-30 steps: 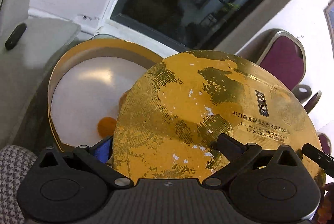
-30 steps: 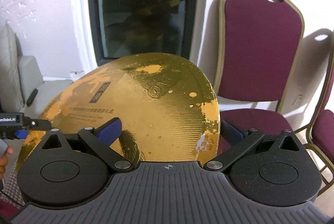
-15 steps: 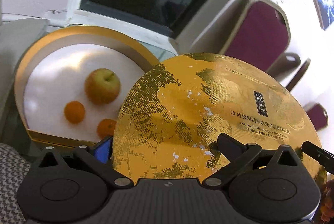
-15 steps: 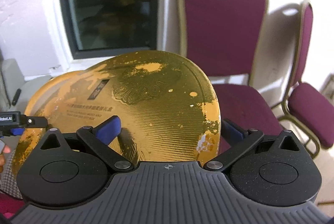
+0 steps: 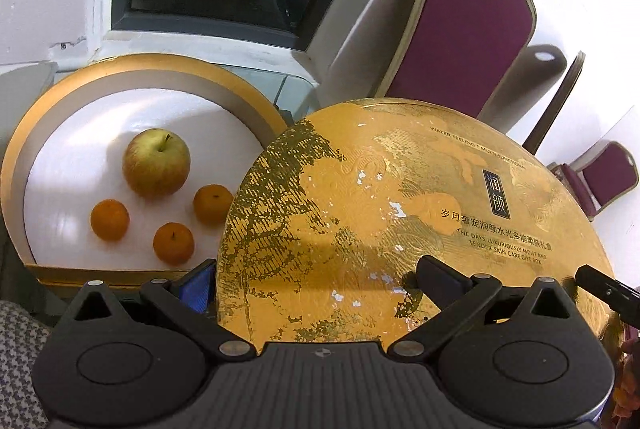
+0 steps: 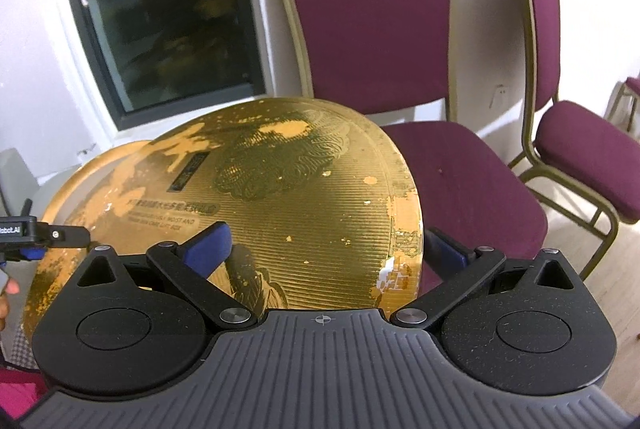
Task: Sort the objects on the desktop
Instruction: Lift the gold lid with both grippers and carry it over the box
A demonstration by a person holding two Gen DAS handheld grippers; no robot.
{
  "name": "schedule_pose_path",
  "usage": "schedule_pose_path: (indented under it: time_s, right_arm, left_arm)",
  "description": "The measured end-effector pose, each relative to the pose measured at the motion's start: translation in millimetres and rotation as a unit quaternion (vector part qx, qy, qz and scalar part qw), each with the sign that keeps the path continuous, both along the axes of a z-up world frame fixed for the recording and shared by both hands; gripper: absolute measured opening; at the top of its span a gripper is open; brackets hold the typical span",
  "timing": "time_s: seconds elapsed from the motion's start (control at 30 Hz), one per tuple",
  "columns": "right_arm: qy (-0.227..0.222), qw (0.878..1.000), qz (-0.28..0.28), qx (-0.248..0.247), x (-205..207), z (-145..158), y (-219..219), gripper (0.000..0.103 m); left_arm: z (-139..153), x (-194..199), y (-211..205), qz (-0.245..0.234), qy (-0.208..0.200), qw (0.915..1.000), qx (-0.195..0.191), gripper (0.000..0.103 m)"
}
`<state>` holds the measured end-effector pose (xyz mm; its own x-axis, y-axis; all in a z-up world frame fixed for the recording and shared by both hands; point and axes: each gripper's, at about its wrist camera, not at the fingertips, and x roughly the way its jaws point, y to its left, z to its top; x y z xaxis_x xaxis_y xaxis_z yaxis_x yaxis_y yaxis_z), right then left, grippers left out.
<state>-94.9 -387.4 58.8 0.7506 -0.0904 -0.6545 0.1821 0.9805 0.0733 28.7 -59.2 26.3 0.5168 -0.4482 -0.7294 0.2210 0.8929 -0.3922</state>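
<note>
Both clamped on the gold lid [image 5: 400, 213]: left gripper [image 5: 316, 283] on one edge, right gripper [image 6: 324, 249] opposite. Round box [image 5: 132, 71] beside it, holding an apple [image 5: 156, 163] plus three oranges [image 5: 173, 243].

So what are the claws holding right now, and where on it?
Both claws, left and right, grip the gold lid by its near rim, on opposite sides.

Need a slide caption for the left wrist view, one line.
Left tongs grip a gold lid beside the open round box holding an apple and three oranges.
</note>
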Motion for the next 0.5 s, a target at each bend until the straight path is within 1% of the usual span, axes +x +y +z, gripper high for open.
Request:
schedule_pose_path:
  time_s: [0.2,0.33,0.5]
  right_arm:
    - [-0.006,1.0,-0.006,0.013,-6,-6,-6,0.103]
    - [-0.01,1.0,-0.002,0.017,-1,-9,-7,0.103]
    - [-0.028,0.999,0.015,0.019,10,-11,-2,0.103]
  left_arm:
    - [1,-3,-7,-0.005,-0.003,0.9999,0.009,0.102]
    - [1,-2,-2,0.004,-0.005,0.9999,0.01,0.102]
    - [7,2,12,0.024,-0.021,0.9994,0.011,0.102]
